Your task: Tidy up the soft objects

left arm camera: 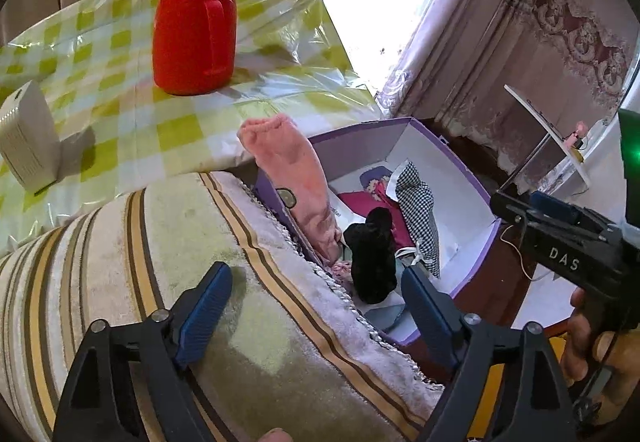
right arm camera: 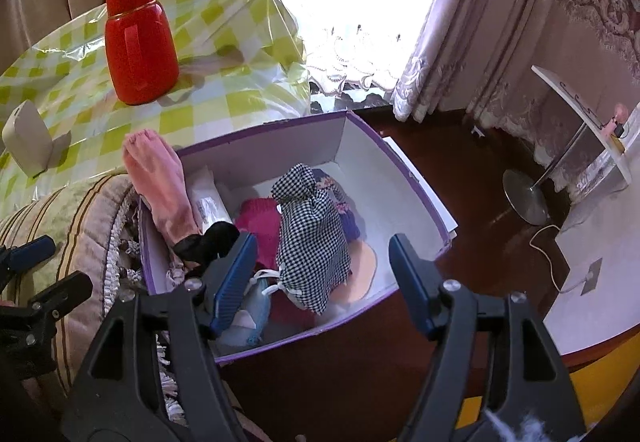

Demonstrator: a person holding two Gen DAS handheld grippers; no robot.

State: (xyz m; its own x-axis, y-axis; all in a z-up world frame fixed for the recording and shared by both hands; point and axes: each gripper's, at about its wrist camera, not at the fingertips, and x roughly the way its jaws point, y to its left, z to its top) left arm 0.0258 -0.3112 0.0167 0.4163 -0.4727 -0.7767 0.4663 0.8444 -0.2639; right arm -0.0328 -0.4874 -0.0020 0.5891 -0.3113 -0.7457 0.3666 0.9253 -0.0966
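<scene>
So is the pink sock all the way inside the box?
No, only partly. The pink sock hangs over the purple box's rim: its toe end sticks out above the edge, the other end dips inside.

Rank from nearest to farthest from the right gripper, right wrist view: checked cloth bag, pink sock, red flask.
From the right gripper:
1. Checked cloth bag, in the box, just ahead between the fingers.
2. Pink sock, draped over the box's left wall.
3. Red flask, far left on the checked tablecloth.

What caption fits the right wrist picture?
Open right gripper above a purple box of socks, pink sock draped over its edge.
</scene>
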